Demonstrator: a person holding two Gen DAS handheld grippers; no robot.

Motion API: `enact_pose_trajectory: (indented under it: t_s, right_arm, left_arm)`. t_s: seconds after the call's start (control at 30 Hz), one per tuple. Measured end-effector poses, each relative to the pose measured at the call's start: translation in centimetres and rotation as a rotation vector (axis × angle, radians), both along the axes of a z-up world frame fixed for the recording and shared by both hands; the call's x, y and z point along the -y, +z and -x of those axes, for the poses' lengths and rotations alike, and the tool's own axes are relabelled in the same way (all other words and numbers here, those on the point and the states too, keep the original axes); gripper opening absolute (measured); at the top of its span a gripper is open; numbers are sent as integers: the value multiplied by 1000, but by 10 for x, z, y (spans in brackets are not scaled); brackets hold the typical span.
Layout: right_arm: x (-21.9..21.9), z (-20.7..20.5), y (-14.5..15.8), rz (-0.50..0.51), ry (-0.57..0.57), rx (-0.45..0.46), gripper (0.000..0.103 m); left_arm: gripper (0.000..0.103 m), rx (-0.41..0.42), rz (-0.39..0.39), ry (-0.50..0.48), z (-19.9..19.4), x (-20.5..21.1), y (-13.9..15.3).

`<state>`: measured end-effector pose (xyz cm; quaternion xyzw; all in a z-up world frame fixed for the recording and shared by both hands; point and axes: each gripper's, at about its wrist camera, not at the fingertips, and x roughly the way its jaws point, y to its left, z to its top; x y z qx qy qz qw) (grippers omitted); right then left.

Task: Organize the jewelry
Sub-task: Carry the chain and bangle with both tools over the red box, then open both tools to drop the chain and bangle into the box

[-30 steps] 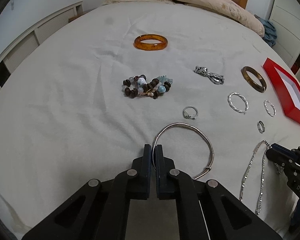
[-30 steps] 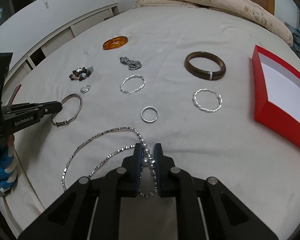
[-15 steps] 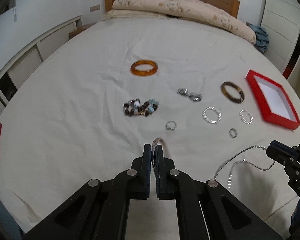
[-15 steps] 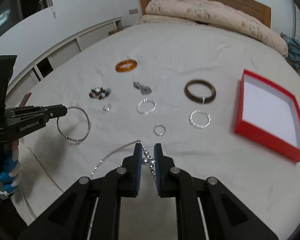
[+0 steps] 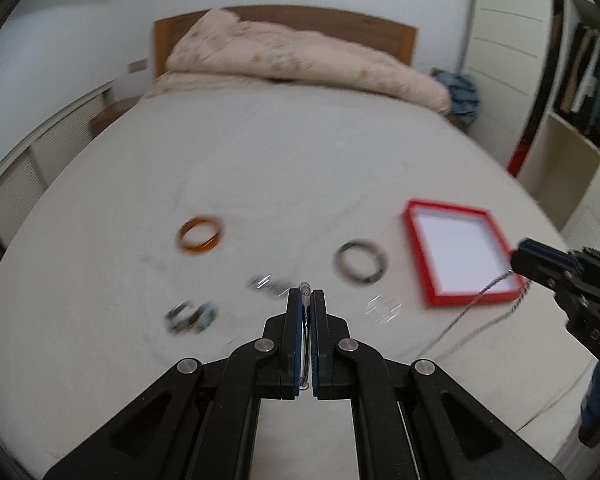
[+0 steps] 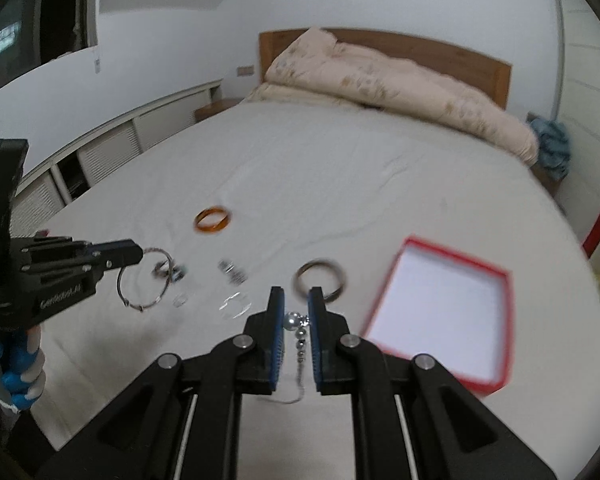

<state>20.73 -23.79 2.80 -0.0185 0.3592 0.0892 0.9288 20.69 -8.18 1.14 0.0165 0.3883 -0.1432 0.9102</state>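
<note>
Left claw (image 5: 306, 300) pinches silver hoop (image 6: 142, 280); right claw (image 6: 296, 312) pinches beaded chain (image 6: 300, 340).

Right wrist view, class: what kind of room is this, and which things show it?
Most likely a bedroom: a wide bed with a wooden headboard, a rumpled duvet along it, and open wardrobe shelves with hanging clothes.

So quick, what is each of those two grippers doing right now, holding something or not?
Left gripper: shut on the silver hoop, lifted off the bed.
Right gripper: shut on the beaded silver chain, which hangs below it.
</note>
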Motion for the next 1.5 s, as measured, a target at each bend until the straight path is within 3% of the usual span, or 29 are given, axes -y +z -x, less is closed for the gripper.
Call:
enact_pose_trajectory:
  t_s: [0.17,0.33,0.53,0.67,0.83,1.17,1.23,1.3,1.4,1.5]
  right_arm:
    - [49,-23,32,46,-74,52,11]
    - [96,-49,31,63,-142,57,11]
    - [145,-79,-10,33,-203,16,11]
    - [170,-84,-49,18,-246,-33,11]
    - [195,-82,-100,-7,-291,-113,11]
    - [209,-64,-155,-38,-325,-216,12]
    - [210,-61,-157,-38,-333,-224,12]
    - [213,-56,-160,-42,-340,-233,13]
    - [216,-51,-160,-57,-346,-239,23]
    - [214,-50,-157,-57,-339,-234,28]
  left_arm:
    - [3,20,54,-94,-29,60,23]
    - [3,11,82,-177,-66,130,23]
    - [3,-46,87,-242,-100,195,-10]
    - [3,-119,63,-265,-112,222,-49]
    - [4,-209,26,-269,-113,232,-99]
    - [4,-280,14,-285,-109,231,-135]
    - [9,-294,19,-291,-109,230,-137]
    - [23,-310,28,-288,-109,228,-139]
    - [39,-317,46,-279,-108,222,-139]
    - [41,-321,51,-277,-107,220,-136]
